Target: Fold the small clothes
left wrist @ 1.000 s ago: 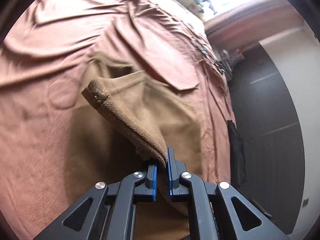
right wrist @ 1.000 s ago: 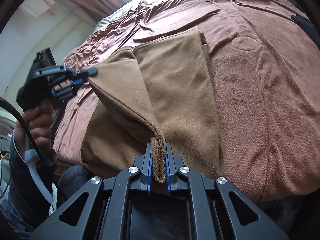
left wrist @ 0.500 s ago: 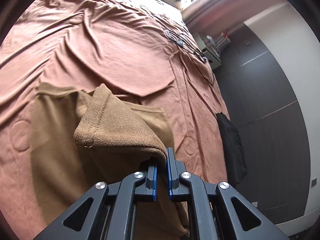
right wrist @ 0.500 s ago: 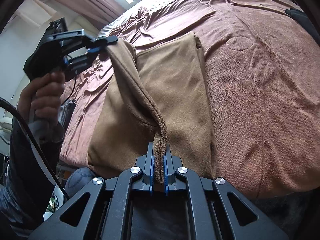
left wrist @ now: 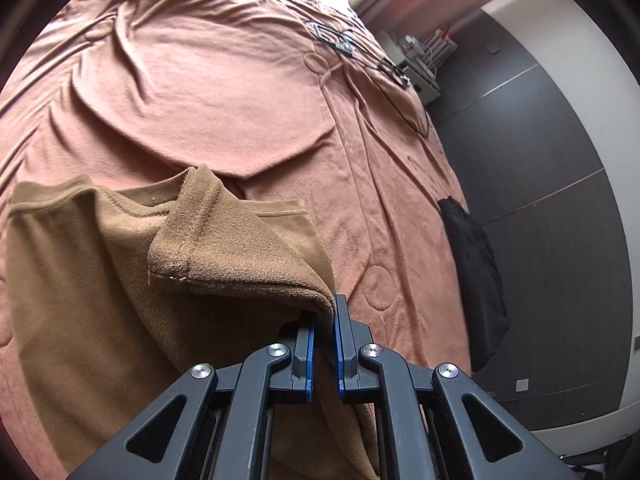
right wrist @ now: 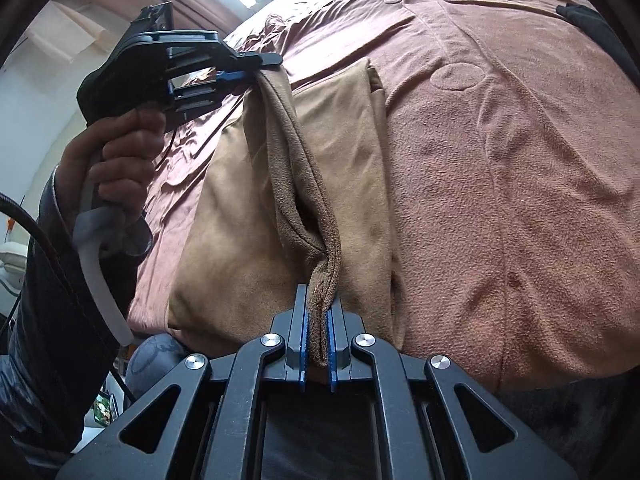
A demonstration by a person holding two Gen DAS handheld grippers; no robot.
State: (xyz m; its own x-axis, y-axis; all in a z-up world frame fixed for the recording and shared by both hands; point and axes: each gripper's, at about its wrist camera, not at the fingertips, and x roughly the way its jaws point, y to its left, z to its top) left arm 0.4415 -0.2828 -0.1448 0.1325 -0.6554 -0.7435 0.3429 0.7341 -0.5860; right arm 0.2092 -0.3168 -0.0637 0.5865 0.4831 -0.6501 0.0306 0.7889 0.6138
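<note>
Folding a tan knit garment [right wrist: 256,240] lengthwise on a bed covered by a rust-brown blanket [right wrist: 500,160]. Left tongs [left wrist: 323,320] pressed together, pinching one hemmed corner of the garment, with the stitched band [left wrist: 192,224] flopping forward just beyond the tips. Right tongs [right wrist: 317,320] likewise pressed together, pinching the other end of the same lifted edge, the cloth bunching into a narrow ridge right between the blue pads [right wrist: 330,344]. Lifted edge stretching as a raised flap from the right tongs up to the left tongs [right wrist: 256,70], gripped by a hand [right wrist: 116,160] at the upper left of the right wrist view. Rest of the garment lying flat beneath and ahead of both tongs, partly doubled over already.

Judging the step in hand: carrying the raised edge across the flat half and laying it down. Doing it well likely means:
- keeping both pinches firm until the edge is resting on the cloth;
- keeping the flap lightly taut between the two tongs, avoiding sag or twist;
- moving both ends across together, lining the carried edge up with the far edge of the flat layer;
- lowering gently before letting go, avoiding drag on the blanket.

Black cloth [left wrist: 476,280] lying well apart to the right of the left tongs, not in the way.
</note>
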